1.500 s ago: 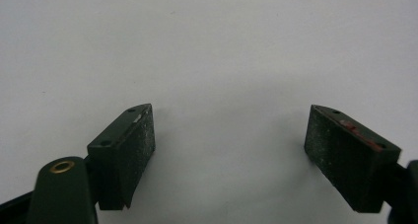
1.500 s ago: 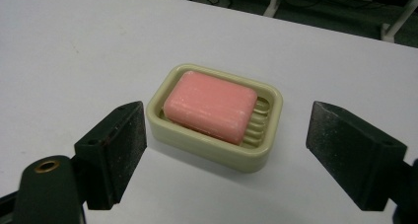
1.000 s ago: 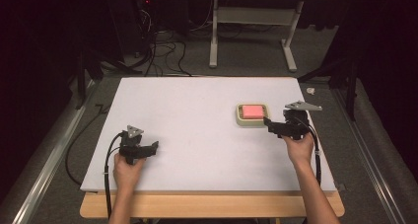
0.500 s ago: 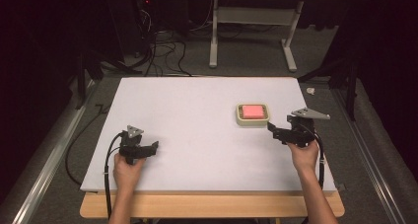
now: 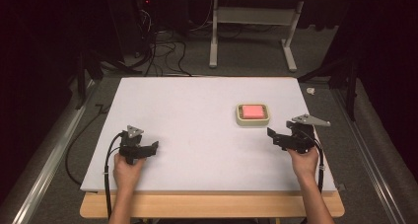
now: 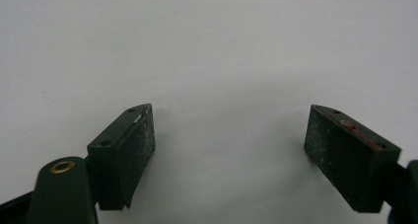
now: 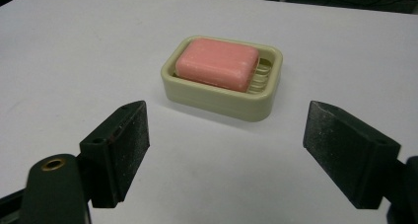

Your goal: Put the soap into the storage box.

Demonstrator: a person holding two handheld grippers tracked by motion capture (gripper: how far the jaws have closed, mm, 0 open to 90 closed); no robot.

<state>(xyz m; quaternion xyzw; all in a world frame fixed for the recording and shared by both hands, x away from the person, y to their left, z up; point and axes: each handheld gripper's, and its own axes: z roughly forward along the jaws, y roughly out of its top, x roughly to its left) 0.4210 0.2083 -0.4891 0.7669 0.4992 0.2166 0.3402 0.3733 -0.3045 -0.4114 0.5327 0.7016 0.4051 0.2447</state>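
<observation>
A pink bar of soap (image 5: 252, 111) (image 7: 218, 63) lies in a cream soap dish (image 5: 240, 118) (image 7: 217, 100) on the white table, right of centre. My right gripper (image 5: 274, 137) (image 7: 226, 152) is open, a short way in front and to the right of the dish, with nothing between its jaws. My left gripper (image 5: 152, 148) (image 6: 229, 155) is open at the near left, over bare white tabletop, its jaws empty.
The white board (image 5: 197, 135) rests on a wooden table (image 5: 212, 205) whose edge shows at the front. Cables and a grey stand's legs (image 5: 251, 31) lie on the floor behind. A metal rail (image 5: 44, 160) runs along the left side.
My right gripper has drawn back from the soap dish toward the near right edge. The left gripper has stayed in place.
</observation>
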